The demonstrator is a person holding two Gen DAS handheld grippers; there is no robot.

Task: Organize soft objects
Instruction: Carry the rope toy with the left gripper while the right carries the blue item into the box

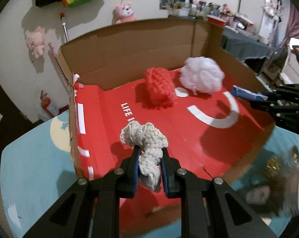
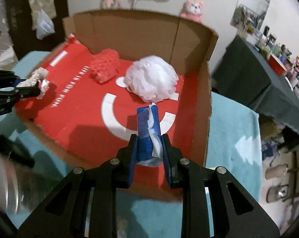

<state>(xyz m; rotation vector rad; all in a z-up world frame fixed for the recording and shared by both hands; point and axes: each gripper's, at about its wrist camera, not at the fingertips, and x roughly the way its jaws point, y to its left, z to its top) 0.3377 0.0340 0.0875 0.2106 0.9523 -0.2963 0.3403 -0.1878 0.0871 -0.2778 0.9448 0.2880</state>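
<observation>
On the left side, the left gripper (image 1: 149, 158) is clamped on a crumpled off-white crocheted cloth (image 1: 143, 138), whose bunched head sticks out past the fingertips while its tail hangs down between the jaws. It hangs over the near left part of the open cardboard box with the red printed floor (image 1: 189, 134), so the drop point lies straight ahead and below the tongs.

Further in, toward the back wall of the box, a red knitted bundle (image 1: 159, 87) lies on the floor, and just to its right sits a fluffy white mesh bath pouf (image 1: 202, 75); the two are near each other but apart.

On the right, the right gripper (image 2: 149, 144) is closed on a blue soft pack with white tissue spilling from it (image 2: 149, 127). The pack's long axis runs along the fingers, pointing into the box toward the pouf (image 2: 151, 79), which sits just past its far end. That is my one worry: pushed forward, the pack would nudge the pouf, so I would set it down short of it, on the bare floor over the white arc.

The box stands on a light blue patterned tablecloth (image 1: 36, 158), with blurred clutter beside its near right corner. Pink plush toys hang on the wall behind.
</observation>
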